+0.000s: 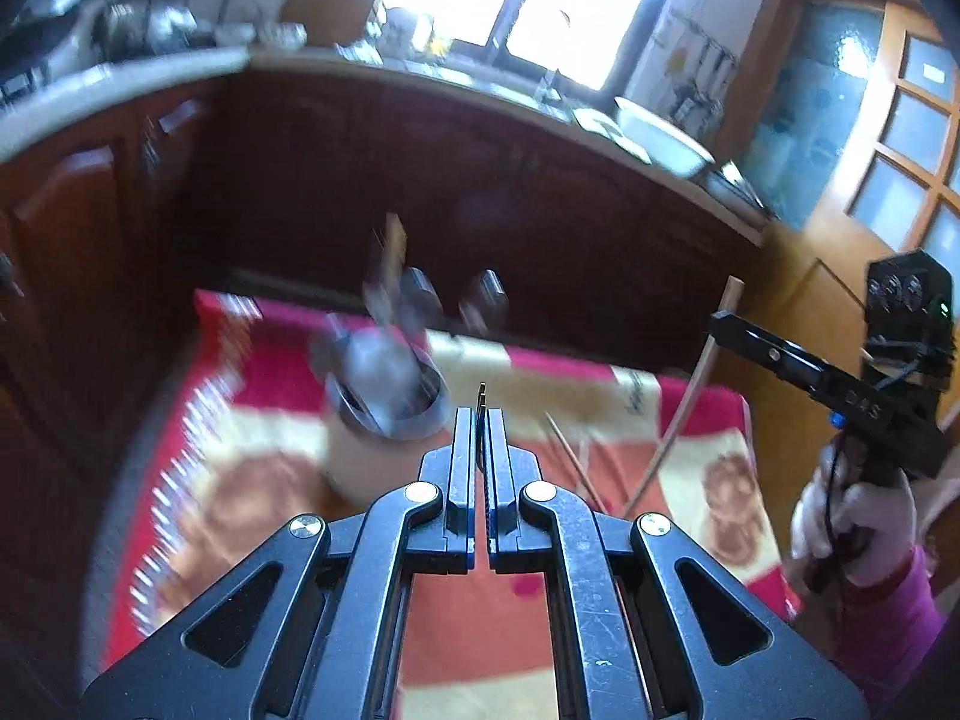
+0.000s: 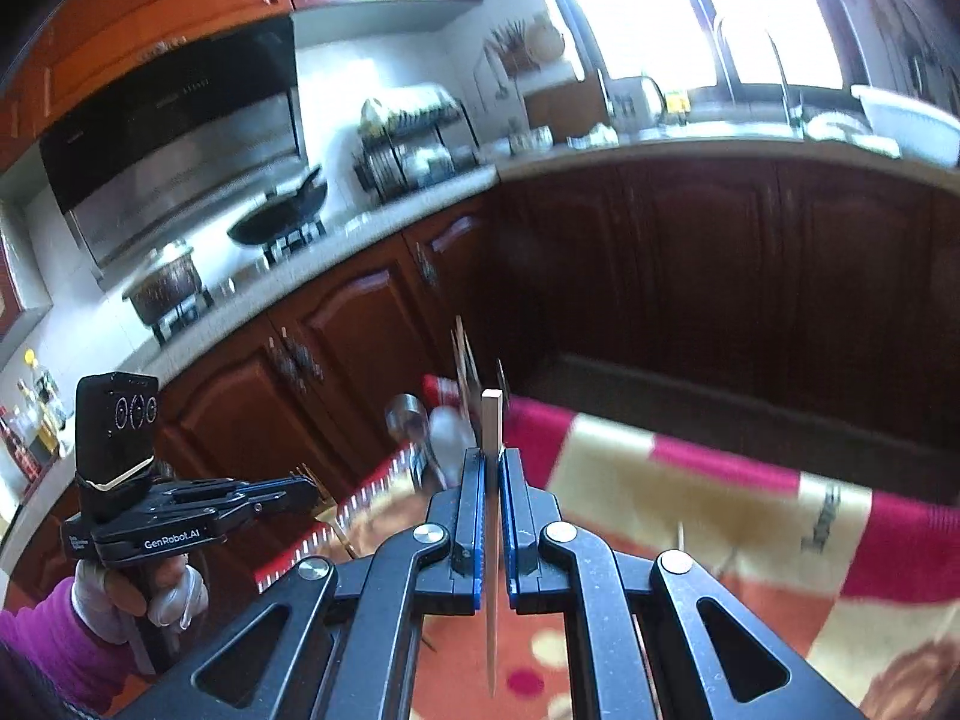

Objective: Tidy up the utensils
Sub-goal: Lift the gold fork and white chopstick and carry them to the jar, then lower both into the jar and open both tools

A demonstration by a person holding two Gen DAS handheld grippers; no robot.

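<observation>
My left gripper (image 1: 479, 414) is shut on a thin gold-coloured utensil (image 1: 481, 391); only its tip shows past the pads. It hangs above a blurred round holder (image 1: 384, 420) with several spoons standing in it on a red and cream cloth (image 1: 270, 480). My right gripper (image 2: 493, 453) is shut on a wooden chopstick (image 2: 491, 420) that runs upright between the pads. In the left wrist view the right gripper (image 1: 717, 321) holds that chopstick (image 1: 690, 396) slanted above the cloth's right side. Another thin stick (image 1: 570, 456) lies on the cloth. The left gripper (image 2: 300, 489) appears at the left, held by a gloved hand.
Dark wooden cabinets (image 1: 480, 180) stand close behind the cloth under a pale counter. A white bowl (image 1: 660, 132) sits at the counter's edge. A wok on the stove (image 2: 282, 210) and a dish rack (image 2: 414, 144) stand farther left. A wooden door (image 1: 870, 138) is at the right.
</observation>
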